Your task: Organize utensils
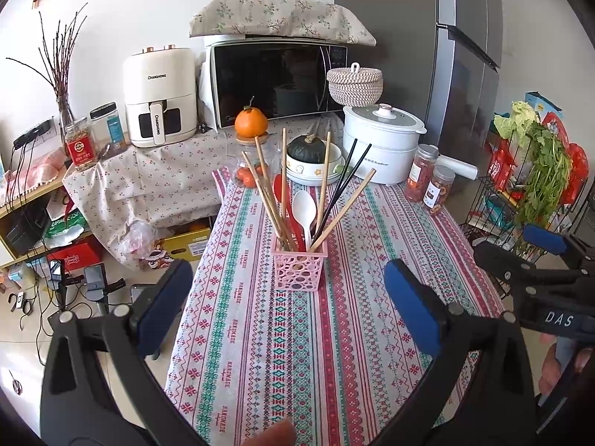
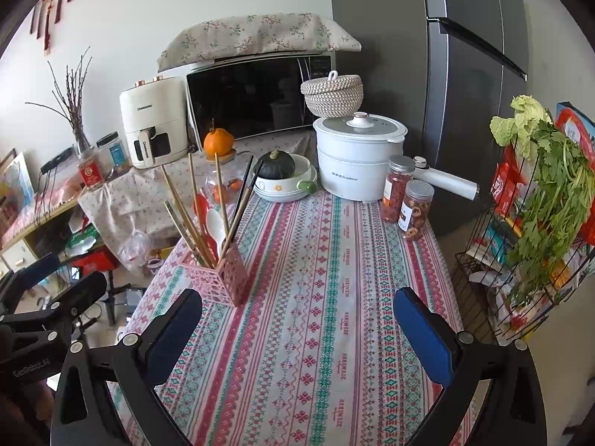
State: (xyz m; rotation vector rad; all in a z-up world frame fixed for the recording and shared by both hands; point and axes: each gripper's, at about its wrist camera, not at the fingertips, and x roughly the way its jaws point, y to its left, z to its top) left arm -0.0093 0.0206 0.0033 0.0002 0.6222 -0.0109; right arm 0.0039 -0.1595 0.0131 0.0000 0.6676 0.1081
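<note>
The pink utensil holder (image 1: pixel 300 267) stands upright on the patterned tablecloth (image 1: pixel 334 334), straight ahead of the left gripper (image 1: pixel 288 312) and just beyond its fingertips, centred between them. Wooden chopsticks (image 1: pixel 283 182), black chopsticks (image 1: pixel 344 182), a white spoon (image 1: pixel 305 212) and a red spoon (image 1: pixel 279 189) fan out of its top. The left gripper is released, jaws wide apart with nothing between them.

From the right gripper (image 2: pixel 297 319), the holder (image 2: pixel 223 275) sits ahead and to the left, near the table's left edge. This gripper is also spread wide and empty. Bare cloth runs ahead of it to the two spice jars (image 2: pixel 409 200) ahead-right and the white cooker (image 2: pixel 357 156) farther ahead. The stacked bowls with a green squash (image 2: pixel 277 165) lie beyond the holder. A wire rack of greens (image 2: pixel 539 204) stands past the table's right edge.
</note>
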